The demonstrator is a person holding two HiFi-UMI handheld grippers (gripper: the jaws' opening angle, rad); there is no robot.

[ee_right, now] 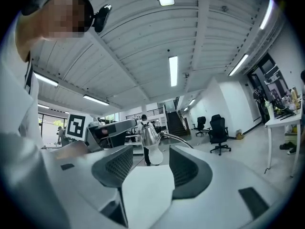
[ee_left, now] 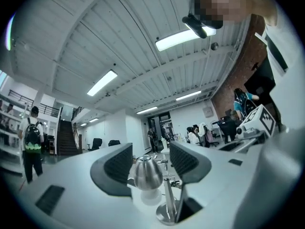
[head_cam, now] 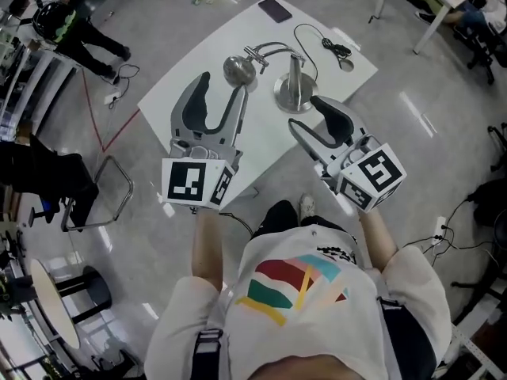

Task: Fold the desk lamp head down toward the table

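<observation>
A chrome desk lamp stands on the white table [head_cam: 190,77]. Its round head [head_cam: 238,70] hangs low on a curved arm [head_cam: 273,49] that rises from a post on a round base [head_cam: 293,92]. My left gripper [head_cam: 224,85] is open, its tips just short of the head. In the left gripper view the head [ee_left: 147,172] shows between the open left gripper [ee_left: 150,163], apart from both pads. My right gripper [head_cam: 303,113] hovers open beside the base. In the right gripper view the head [ee_right: 148,136] lies beyond the empty right gripper [ee_right: 150,163].
A dark flat phone [head_cam: 275,9] lies at the table's far corner, and a black cable [head_cam: 321,39] with a white plug [head_cam: 346,63] runs behind the lamp. A person [head_cam: 70,28] stands far left. A metal chair frame [head_cam: 107,196] sits left of the table.
</observation>
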